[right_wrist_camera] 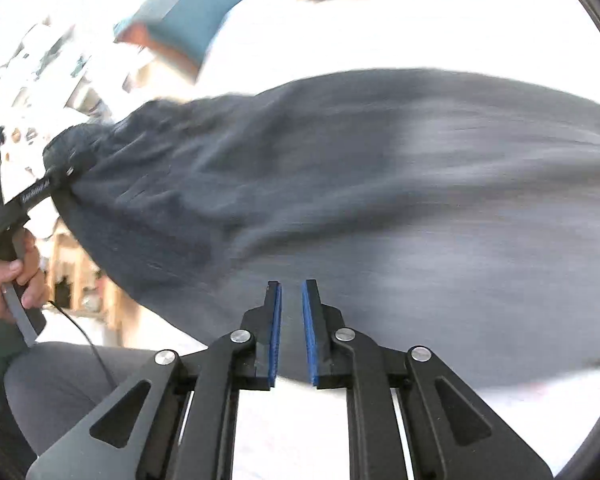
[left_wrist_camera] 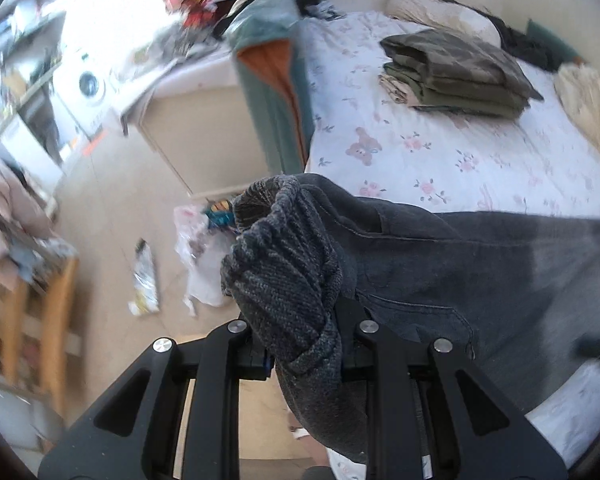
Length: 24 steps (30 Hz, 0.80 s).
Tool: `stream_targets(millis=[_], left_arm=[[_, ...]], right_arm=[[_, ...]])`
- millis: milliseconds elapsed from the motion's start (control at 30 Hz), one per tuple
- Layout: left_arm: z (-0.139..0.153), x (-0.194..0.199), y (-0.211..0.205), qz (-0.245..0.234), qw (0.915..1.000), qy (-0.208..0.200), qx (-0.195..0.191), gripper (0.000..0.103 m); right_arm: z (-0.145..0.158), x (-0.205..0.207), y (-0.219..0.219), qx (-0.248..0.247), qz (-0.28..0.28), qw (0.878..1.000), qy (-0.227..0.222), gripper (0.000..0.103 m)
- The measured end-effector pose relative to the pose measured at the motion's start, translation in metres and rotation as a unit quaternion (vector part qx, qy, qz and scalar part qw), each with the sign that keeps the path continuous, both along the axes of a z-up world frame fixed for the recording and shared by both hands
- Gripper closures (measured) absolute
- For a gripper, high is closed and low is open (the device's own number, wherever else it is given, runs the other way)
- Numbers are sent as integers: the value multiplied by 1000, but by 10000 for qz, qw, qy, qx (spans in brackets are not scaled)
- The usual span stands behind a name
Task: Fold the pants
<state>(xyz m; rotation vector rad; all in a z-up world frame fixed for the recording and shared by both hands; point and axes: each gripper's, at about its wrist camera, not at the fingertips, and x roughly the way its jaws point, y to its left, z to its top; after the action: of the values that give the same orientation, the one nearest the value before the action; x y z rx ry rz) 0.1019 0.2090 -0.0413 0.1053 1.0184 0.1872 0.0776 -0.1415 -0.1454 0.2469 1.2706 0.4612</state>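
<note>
Two black two-finger grippers in play. Landmark: the dark grey sweatpants (left_wrist_camera: 440, 264), draped over the near edge of the bed with a white floral sheet (left_wrist_camera: 420, 152).

Left-wrist view, left to right:
- wooden chair (left_wrist_camera: 40, 320) with clothes piled on it, well left of the pants, on the floor
- white front-load washing machine (left_wrist_camera: 86, 88), far left and beyond the pants
- crumpled plastic wrappers (left_wrist_camera: 196, 252) on the floor, just left of the waistband
- left gripper (left_wrist_camera: 300, 344) clamped on the pants' ribbed waistband (left_wrist_camera: 284, 272); the bunched fabric hides the fingertips
- teal blanket with orange lining (left_wrist_camera: 276, 80) hanging off the bed corner, beyond the waistband
- stack of folded olive-green garments (left_wrist_camera: 456, 72) on the sheet, well beyond the pants
- cream fuzzy throw (left_wrist_camera: 592, 108), right of the stack, at the frame edge

Right-wrist view, left to right:
- person's left hand (right_wrist_camera: 12, 280) on the left gripper's handle, left of the pants; that gripper holds the waistband end
- pants body spans the frame, motion-blurred
- right gripper (right_wrist_camera: 291, 320) hovers above the fabric, blue-padded fingers (right_wrist_camera: 275, 332) parted, nothing between them. Contact with the cloth: cannot tell.
</note>
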Motion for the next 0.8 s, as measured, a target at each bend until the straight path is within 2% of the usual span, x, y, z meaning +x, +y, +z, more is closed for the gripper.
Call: stream_targets(millis=[33,100,167,233,367,433,533,567,633,700,767,800], left_arm=[[1,1,-13,-151,9993,50,330,85],[4,3,-39,-334,9962,71,807,85],[9,3,-66,-410,9940,37,1015,85],[12,2,-104,-615,9899,-67,1277,85],[-4,-9,-183,-1331,9726,-266,1887,84],[-23,-17,-221,-1655,9652,-232,2010,84],[-62,-30,-273,-2135,9539,-13,2111,84],[-78,-34,-287,-2301,9487,88,2167,84],[-114,-41,-314,-2653,9312,349,2475,84],[-138,-48,-328,-2784,9221,488,2641,82],[-149,-56,-333,-3039,9168,563,2528,72],[-151,-59,-331,-3175,9161,621,2370,63]], right_arm=[[3,-3,-20,-118,-204,9997,-42,50],[9,-4,-68,-184,-675,9974,-186,30],[16,1,-96,-105,-819,9962,-266,30],[32,-8,-127,-54,-1135,9921,-535,31],[42,-12,-181,169,-1852,9803,-670,31],[47,-9,-186,258,-2078,9742,-840,31],[58,-2,-194,-20,-2211,9691,-1093,31],[59,-1,-190,-36,-2211,9688,-1115,31],[61,2,-194,4,-2199,9690,-1122,31],[62,0,-201,-5,-2150,9704,-1097,31],[59,0,-200,-38,-2118,9717,-1042,31],[56,-2,-201,-38,-2099,9725,-1008,31]])
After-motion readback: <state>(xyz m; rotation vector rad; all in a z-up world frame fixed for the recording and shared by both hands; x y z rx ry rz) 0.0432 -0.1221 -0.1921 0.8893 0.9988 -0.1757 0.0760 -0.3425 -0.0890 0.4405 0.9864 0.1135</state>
